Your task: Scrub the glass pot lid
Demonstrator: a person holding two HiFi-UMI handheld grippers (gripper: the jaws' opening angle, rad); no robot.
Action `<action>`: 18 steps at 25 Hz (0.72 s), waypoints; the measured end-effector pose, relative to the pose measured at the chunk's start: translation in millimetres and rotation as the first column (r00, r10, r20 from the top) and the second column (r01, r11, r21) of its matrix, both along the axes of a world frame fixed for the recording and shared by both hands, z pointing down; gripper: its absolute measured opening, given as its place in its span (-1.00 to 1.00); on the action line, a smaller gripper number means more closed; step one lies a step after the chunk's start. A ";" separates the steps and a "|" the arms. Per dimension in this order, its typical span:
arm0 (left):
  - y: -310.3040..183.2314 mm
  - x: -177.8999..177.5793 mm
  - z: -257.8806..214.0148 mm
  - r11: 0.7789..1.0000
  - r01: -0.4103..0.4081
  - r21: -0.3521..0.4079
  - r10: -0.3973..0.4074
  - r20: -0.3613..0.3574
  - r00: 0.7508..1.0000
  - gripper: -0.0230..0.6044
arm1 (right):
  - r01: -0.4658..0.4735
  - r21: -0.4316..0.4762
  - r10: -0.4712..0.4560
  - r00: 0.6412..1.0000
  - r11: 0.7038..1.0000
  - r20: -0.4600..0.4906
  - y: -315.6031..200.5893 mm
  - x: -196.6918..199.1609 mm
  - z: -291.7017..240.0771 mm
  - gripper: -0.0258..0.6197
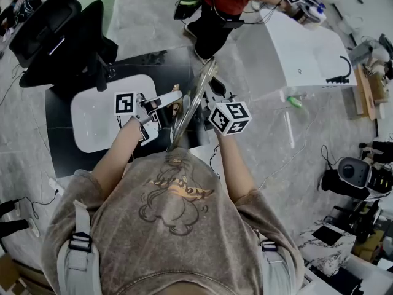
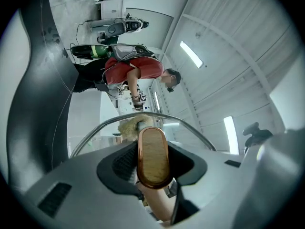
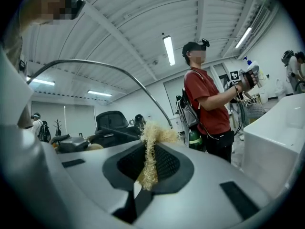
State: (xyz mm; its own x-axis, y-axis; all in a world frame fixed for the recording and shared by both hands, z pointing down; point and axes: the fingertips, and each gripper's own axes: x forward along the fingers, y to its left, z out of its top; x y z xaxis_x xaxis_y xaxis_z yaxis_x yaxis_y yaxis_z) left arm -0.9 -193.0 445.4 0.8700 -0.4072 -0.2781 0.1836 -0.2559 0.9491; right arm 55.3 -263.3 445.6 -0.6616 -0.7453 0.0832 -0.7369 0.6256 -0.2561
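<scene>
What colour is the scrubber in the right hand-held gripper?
Pale straw yellow; the scrubber shows best in the right gripper view.

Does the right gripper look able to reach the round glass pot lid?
Likely yes: the left gripper holds the lid by its brown knob, and the right gripper's pale fibre scrubber is by the glass, unobstructed.

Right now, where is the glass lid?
Head view, centre: the glass lid stands on edge between the left tongs, clamping its handle, and the right tongs with the scrubber.

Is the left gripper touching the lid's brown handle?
Touching: in the left gripper view, the left gripper clamps the brown handle between its pads.
</scene>
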 end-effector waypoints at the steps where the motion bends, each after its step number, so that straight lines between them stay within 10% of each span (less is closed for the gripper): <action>1: -0.5 -0.4 0.2 1.000 0.002 -0.006 -0.002 -0.008 1.000 -0.35 | 0.000 -0.011 0.000 1.000 1.000 -0.006 -1.8 -0.1 5.9 -0.79; 18: -13.8 -12.2 0.0 0.998 0.064 -0.027 -0.065 -0.047 0.997 -0.35 | 0.069 -0.209 -0.087 0.993 0.975 -0.074 8.2 -15.5 92.2 -0.79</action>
State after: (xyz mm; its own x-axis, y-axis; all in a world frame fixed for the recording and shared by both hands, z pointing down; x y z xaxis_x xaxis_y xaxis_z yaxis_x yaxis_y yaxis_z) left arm -13.1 -206.8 445.4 0.8279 -0.4693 -0.3073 0.2125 -0.2446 0.9460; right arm 39.7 -255.1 537.9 -0.7015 -0.6528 0.2861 -0.7119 0.6222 -0.3257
